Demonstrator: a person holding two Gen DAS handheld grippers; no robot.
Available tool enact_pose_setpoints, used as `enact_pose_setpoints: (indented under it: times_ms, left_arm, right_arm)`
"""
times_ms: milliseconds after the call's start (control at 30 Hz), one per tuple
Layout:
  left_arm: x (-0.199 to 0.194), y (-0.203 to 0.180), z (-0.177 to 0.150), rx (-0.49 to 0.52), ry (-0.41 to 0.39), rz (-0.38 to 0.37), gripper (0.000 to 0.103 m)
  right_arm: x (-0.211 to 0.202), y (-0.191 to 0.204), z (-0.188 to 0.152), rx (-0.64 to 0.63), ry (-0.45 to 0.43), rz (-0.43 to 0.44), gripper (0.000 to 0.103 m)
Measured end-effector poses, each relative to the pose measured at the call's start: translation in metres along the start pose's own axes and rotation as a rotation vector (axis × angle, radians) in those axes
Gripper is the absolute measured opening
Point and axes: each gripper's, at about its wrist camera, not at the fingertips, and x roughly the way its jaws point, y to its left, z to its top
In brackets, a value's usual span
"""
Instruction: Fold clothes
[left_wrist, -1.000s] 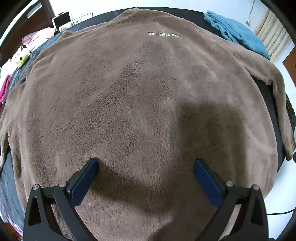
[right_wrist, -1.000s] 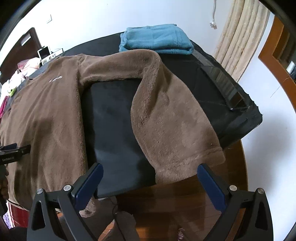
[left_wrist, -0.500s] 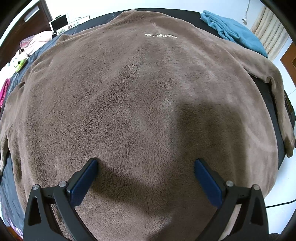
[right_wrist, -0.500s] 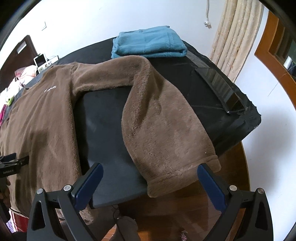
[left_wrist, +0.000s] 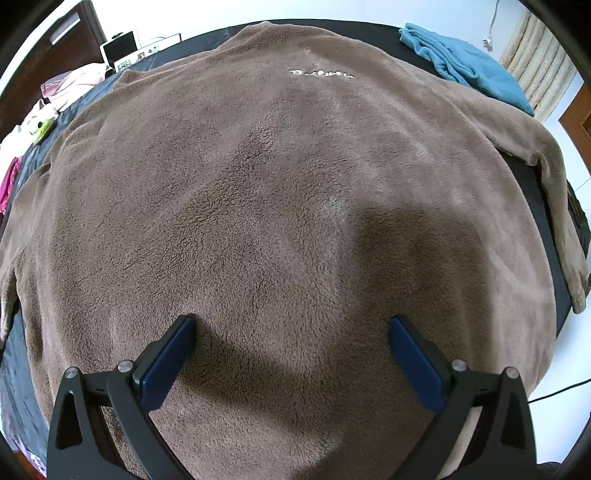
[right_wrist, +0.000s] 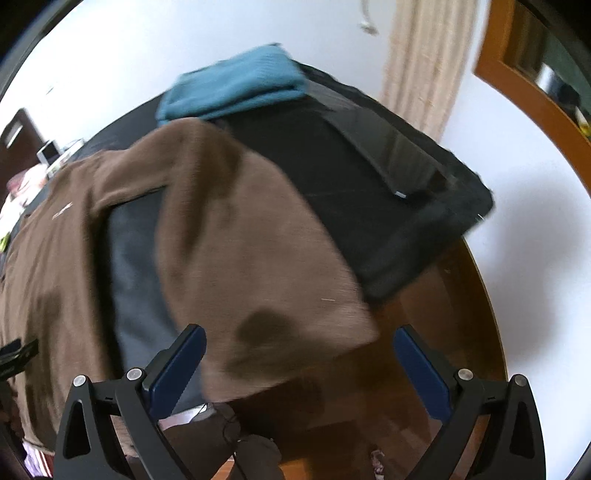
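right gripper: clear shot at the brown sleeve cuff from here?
Probably yes. The right gripper is open, and the brown sleeve's cuff hangs off the table edge right between its fingers with nothing over it. The view is motion-blurred, so depth is uncertain.

Bright daylight, both fisheye views bent with dark corners. Left view sharp; soft shadow on fleece (left_wrist: 280, 206) between and ahead of jaws. Right view motion-blurred throughout, sleeve (right_wrist: 251, 258) ahead smeared, white wall overexposed
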Motion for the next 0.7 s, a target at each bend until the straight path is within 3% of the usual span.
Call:
enact_pose_setpoints:
  times_ms: [267, 433, 700]
  left_arm:
    - [-0.002, 0.01, 0.001, -0.007, 0.004, 0.004, 0.103]
    - [-0.003, 0.013, 0.002, -0.009, 0.005, 0.005, 0.103]
    - [-0.01, 0.011, -0.013, -0.009, -0.003, 0.005, 0.103]
  right_arm:
    - [0.002, -0.007, 0.008, -0.031, -0.016, -0.099, 0.103]
    - [0.004, -0.008, 0.014, -0.018, -0.027, -0.047, 0.103]
    - [0.011, -0.018, 0.008, 0.057, -0.048, 0.138, 0.102]
